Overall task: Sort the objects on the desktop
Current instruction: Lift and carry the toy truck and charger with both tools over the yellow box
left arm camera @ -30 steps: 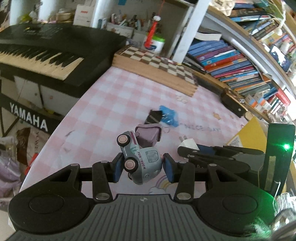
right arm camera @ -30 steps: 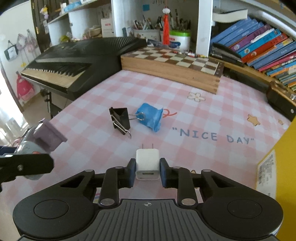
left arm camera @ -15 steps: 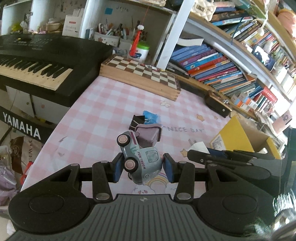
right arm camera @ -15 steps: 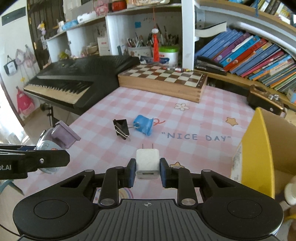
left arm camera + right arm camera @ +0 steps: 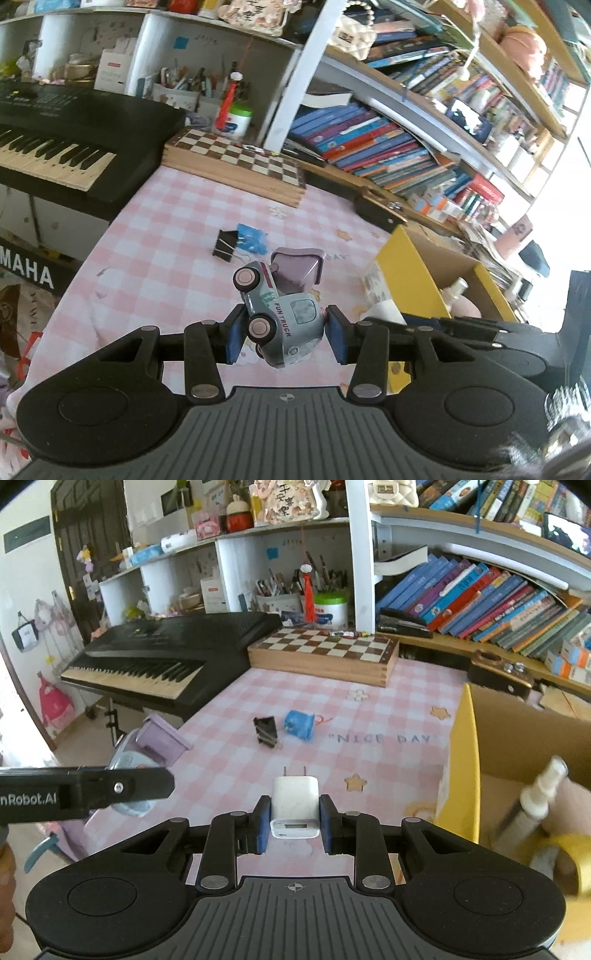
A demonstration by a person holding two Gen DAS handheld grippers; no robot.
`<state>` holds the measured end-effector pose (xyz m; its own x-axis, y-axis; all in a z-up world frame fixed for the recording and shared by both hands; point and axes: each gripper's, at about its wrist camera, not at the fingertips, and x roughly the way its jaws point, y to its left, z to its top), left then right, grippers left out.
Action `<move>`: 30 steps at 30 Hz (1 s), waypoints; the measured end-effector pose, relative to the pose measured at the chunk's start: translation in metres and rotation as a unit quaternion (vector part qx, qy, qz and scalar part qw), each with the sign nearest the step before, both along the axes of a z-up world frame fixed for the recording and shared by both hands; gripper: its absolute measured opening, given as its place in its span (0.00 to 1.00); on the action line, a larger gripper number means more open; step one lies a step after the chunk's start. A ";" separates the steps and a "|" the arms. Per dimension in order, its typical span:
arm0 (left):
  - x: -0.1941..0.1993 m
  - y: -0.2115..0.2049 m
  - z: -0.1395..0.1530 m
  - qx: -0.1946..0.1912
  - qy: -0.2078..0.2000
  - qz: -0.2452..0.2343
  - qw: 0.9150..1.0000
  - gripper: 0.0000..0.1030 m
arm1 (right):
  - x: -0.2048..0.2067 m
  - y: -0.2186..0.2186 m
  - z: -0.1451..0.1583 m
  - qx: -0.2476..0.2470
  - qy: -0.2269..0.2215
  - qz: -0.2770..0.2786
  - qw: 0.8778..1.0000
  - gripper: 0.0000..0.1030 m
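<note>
My left gripper (image 5: 284,338) is shut on a grey-blue toy truck (image 5: 282,314) with a purple bed, held above the pink checked table (image 5: 166,229). It also shows in the right wrist view (image 5: 147,746) at the left. My right gripper (image 5: 294,821) is shut on a white USB charger (image 5: 294,806), prongs forward, held above the table. A black binder clip (image 5: 266,731) and a blue object (image 5: 299,725) lie on the table beyond. A yellow cardboard box (image 5: 461,757) stands at the right, with a spray bottle (image 5: 532,805) inside.
A black keyboard (image 5: 159,657) runs along the table's left. A wooden chessboard box (image 5: 325,653) lies at the back. Shelves of books (image 5: 480,605) rise behind. A dark wooden object (image 5: 498,672) sits by the box's far side.
Both grippers have risen and moved back and to the right with their objects. The table looks farther away and the yellow box has come into view.
</note>
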<state>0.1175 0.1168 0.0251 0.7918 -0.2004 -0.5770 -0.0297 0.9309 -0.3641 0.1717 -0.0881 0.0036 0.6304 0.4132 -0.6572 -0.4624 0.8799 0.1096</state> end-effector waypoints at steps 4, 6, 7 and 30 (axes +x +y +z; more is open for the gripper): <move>-0.016 0.002 -0.002 -0.006 0.003 -0.009 1.000 0.41 | -0.020 0.000 -0.002 -0.004 0.004 -0.009 1.000 0.25; -0.025 0.004 -0.003 -0.010 0.005 -0.012 1.000 0.41 | -0.030 0.001 -0.003 -0.005 0.005 -0.013 1.000 0.25; -0.029 0.004 -0.003 -0.011 0.005 -0.014 1.000 0.41 | -0.035 0.001 -0.003 -0.005 0.006 -0.015 1.000 0.25; -0.108 -0.011 -0.010 -0.020 0.018 -0.125 0.992 0.41 | -0.148 -0.013 -0.016 0.003 0.029 -0.114 0.993 0.25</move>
<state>0.0097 0.1058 0.0146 0.6936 -0.4112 -0.5915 0.1873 0.8958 -0.4031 0.0240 -0.1015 -0.0120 0.6695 0.2686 -0.6926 -0.2438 0.9601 0.1366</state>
